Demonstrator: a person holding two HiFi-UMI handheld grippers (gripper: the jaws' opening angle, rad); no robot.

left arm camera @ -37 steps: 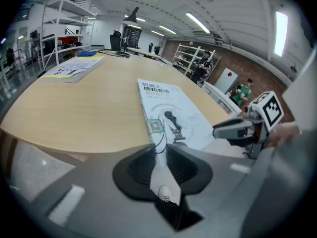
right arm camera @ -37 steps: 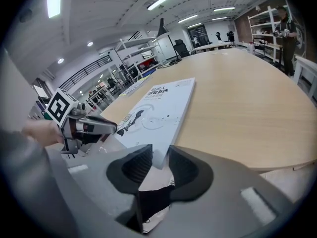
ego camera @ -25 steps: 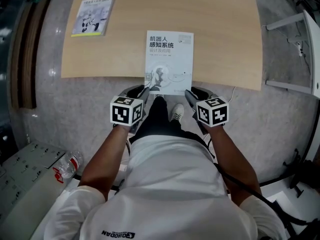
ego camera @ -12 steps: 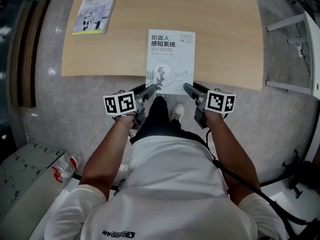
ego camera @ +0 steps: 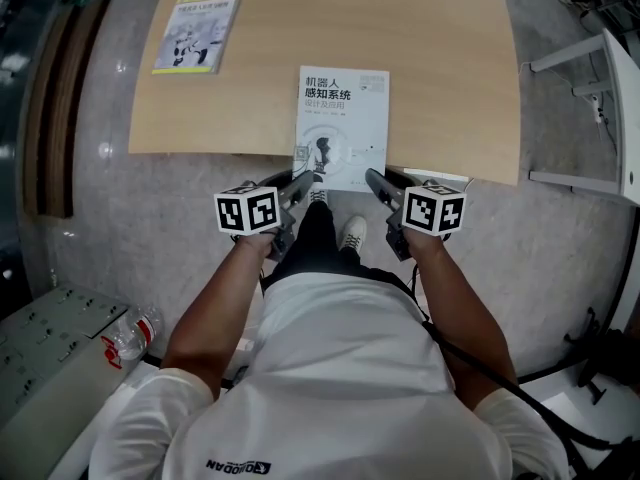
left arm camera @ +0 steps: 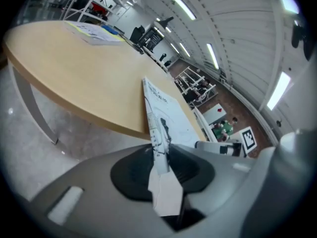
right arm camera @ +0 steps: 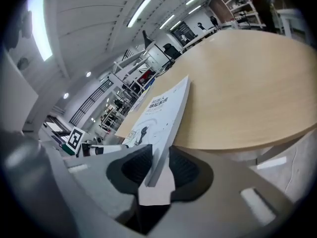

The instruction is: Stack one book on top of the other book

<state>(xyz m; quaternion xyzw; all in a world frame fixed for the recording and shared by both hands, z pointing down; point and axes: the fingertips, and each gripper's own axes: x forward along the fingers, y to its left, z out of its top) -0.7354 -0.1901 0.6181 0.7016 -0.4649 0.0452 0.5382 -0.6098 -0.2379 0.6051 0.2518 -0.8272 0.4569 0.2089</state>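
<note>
A white book lies on the wooden table, its near end hanging over the front edge. My left gripper has just been closing and is shut on the book's near left corner; the left gripper view shows the cover's edge pinched between the pads of the left gripper. My right gripper has likewise been closing, and is shut on the near right corner of the same book, seen at the right gripper. A yellow book lies flat at the table's far left, apart from both.
The table's front edge runs just behind both grippers, with the person's legs and a shoe below it. A dark panel stands at the left, a white metal frame at the right. A water bottle rests on a grey case.
Both grippers have rolled, so their marker cubes face differently than a second ago. The hands stay at the white book's near corners, and the book has hardly shifted.
</note>
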